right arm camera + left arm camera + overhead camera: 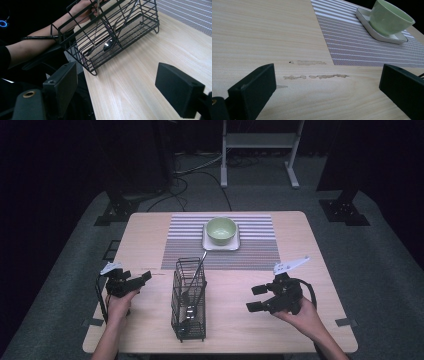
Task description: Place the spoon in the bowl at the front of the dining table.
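High view: both grippers, left gripper [131, 282] and right gripper [260, 298], jaws spread, flank the wire basket [189, 299] at lower centre of the desk [150, 240]; approach step, probably; next move calls for closing in.

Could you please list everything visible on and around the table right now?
Table: one, light wood, centre.
Placemat: one, grey striped, far middle of table.
Tray: one, white, on placemat.
Bowl: one, pale green, on tray.
Wire caddy: one, black, near middle of table.
Utensil: one, metal, leaning in caddy.
Stand: one, white, floor beyond table.
Left gripper: black, jaws open, empty.
Right gripper: black, jaws open, empty.
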The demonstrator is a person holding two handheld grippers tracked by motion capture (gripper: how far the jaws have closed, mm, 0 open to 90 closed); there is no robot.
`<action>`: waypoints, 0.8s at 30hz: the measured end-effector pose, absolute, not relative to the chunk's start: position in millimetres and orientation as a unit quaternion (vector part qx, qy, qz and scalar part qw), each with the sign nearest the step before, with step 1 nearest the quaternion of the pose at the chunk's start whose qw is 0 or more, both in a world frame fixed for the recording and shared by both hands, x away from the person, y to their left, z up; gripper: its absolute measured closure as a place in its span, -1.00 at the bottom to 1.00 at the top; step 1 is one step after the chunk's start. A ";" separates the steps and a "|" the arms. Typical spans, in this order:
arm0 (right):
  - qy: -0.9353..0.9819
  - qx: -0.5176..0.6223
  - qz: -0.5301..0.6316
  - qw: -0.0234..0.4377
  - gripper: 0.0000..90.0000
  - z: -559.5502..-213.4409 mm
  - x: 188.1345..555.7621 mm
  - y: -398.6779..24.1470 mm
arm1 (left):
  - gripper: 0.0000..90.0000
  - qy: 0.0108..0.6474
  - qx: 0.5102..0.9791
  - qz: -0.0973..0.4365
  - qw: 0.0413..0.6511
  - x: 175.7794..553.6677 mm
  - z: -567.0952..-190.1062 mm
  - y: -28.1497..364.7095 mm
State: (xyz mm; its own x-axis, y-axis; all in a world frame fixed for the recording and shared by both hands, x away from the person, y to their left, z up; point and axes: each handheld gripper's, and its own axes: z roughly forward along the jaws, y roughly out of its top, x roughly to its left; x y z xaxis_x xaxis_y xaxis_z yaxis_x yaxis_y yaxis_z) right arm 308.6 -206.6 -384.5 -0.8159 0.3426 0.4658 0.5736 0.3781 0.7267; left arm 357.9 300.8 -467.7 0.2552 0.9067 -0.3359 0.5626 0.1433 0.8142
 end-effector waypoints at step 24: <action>-0.826 -0.274 -0.470 0.142 -0.62 -367.5 319.6 -177.0 | -1.00 0.583 0.629 0.181 0.482 357.5 -466.8 301.5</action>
State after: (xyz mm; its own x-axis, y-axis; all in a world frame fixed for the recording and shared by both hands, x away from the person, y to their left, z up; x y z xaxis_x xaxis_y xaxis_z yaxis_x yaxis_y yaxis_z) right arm 319.6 -177.0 -367.5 -0.8088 0.3197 0.4936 0.5877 0.4066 0.6995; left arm 357.5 301.5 -466.8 0.2545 0.9076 -0.3339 0.5585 0.1439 0.8169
